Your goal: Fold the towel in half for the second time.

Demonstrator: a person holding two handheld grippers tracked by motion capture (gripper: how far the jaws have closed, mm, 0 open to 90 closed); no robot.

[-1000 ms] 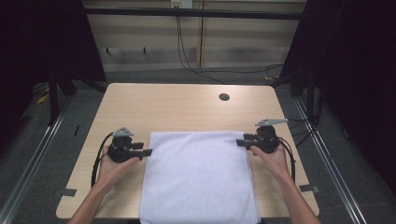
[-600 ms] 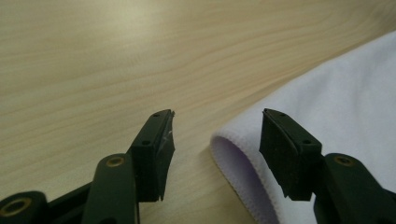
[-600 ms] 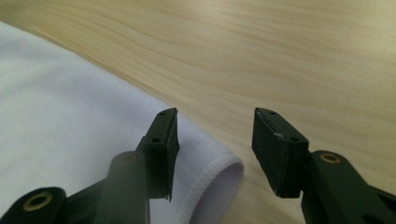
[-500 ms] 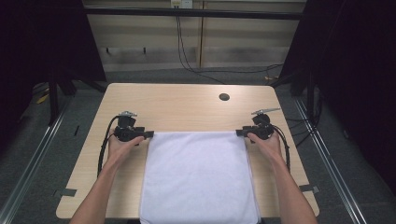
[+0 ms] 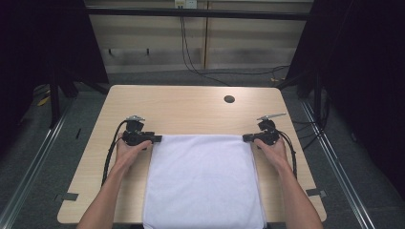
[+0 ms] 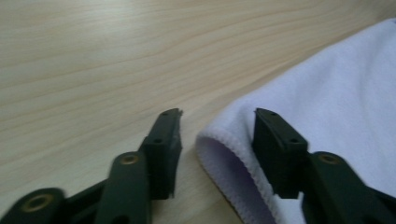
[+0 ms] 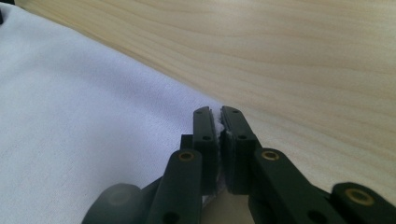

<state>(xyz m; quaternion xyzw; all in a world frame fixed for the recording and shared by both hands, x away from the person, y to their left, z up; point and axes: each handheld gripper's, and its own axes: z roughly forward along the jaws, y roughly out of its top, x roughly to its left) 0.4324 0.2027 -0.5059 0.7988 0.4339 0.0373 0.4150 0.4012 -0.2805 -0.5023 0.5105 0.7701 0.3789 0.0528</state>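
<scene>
My left gripper (image 5: 157, 139) and right gripper (image 5: 247, 138) have travelled away from me along the side edges of the white towel (image 5: 203, 179), from its middle stretch a second ago to its two far corners. My right jaws, wide apart earlier, have just closed and now pinch the far right corner, a sliver of cloth showing between them. My left jaws have just been closing too, with the hemmed far left corner lying between them, not yet pressed.
</scene>
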